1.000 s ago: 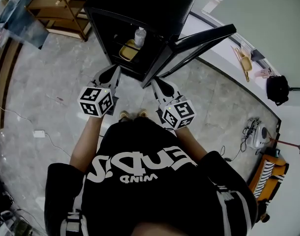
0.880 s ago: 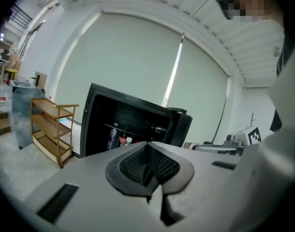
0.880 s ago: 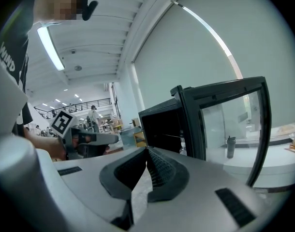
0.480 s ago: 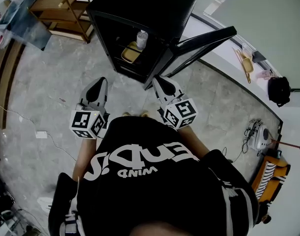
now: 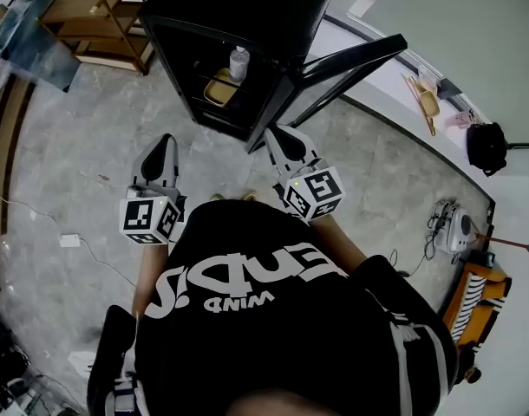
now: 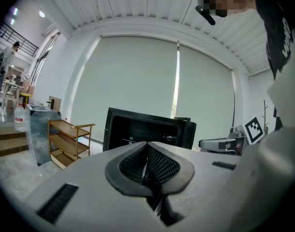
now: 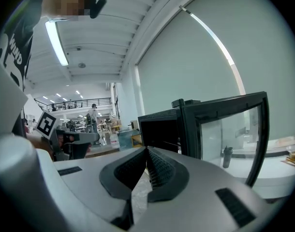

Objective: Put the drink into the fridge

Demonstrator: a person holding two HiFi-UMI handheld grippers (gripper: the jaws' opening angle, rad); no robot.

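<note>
Before fridge, both claws closed, empty.

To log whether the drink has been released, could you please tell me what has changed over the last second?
The left tongs, shut and empty, drew back from the open black fridge towards the person. Unchanged: the right tongs, shut near the fridge's glass door, which stays open, and the pale plastic drink bottle standing inside by the yellow tray.
</note>
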